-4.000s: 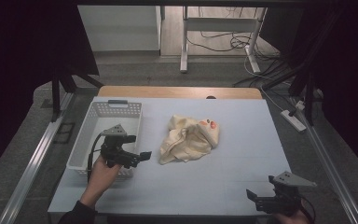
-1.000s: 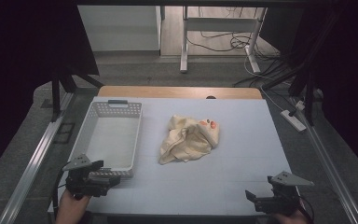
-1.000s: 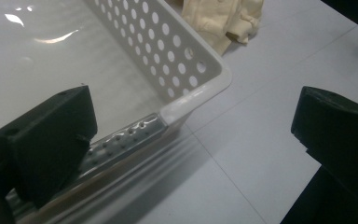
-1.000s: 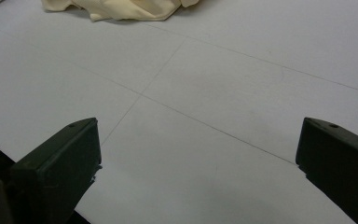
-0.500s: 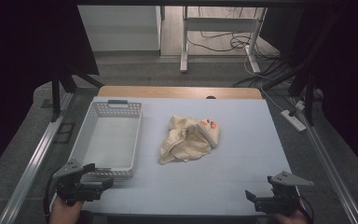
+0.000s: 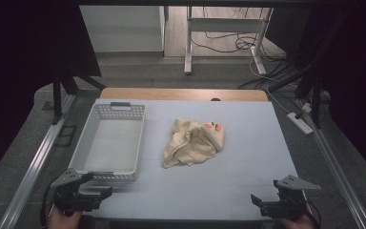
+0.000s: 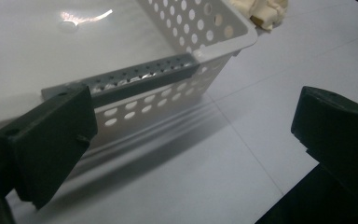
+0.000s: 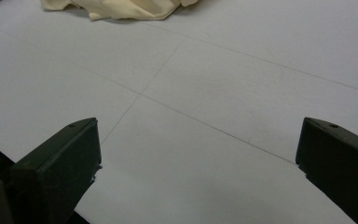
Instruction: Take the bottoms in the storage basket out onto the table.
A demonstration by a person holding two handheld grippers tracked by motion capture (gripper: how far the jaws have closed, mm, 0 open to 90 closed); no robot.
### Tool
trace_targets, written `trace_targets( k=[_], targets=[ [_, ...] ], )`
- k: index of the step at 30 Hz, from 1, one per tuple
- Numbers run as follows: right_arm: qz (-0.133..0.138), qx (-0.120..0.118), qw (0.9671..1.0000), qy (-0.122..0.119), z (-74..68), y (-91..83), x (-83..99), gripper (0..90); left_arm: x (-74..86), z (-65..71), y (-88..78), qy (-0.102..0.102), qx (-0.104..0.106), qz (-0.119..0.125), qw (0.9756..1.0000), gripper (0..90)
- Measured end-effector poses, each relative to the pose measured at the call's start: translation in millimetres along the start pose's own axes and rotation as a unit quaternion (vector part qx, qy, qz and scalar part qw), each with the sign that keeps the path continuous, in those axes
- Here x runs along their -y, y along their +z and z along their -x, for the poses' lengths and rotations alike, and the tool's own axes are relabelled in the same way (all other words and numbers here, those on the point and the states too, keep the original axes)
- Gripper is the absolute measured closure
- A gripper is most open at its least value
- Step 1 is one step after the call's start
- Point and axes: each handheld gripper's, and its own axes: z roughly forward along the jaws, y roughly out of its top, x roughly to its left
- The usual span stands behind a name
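left gripper (image 6: pixel 88 193): jaws wide, empty, 7 o'clock
right gripper (image 6: pixel 267 202): jaws wide, empty, 5 o'clock
cloth (image 6: pixel 193 142): centre, ungrasped
basket (image 6: pixel 83 152): empty
progress: nothing done, judging by layout

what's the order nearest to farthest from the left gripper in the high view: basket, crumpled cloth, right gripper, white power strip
From the left gripper, at the table's near left corner:
1. White basket, just beyond it on the left side.
2. Crumpled cream cloth, mid-table, ahead and to the right.
3. Right gripper, at the near right edge.
4. White power strip, on the floor past the table's right edge.
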Motion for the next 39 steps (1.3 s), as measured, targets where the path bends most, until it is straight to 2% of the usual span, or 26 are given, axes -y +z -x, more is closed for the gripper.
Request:
trace_targets(
  k=[12, 24, 39],
  targets=[
    [0.0, 0.0, 1.0, 0.001, 0.1, -0.1, 0.0, 0.4, 6.7, -2.6, -5.3, -0.01, -0.011, -0.003, 0.9999, 0.0],
    [0.0, 0.002, 1.0, 0.0, -0.3, 0.0, -0.1, 0.4, 9.1, -0.1, -7.5, 0.012, -0.023, -0.024, 0.9994, 0.0],
    [0.0, 0.002, 1.0, 0.0, -0.4, 0.2, -0.4, 0.4, 12.5, 2.0, -9.4, 0.018, -0.026, -0.046, 0.9985, 0.1]
  ],
)
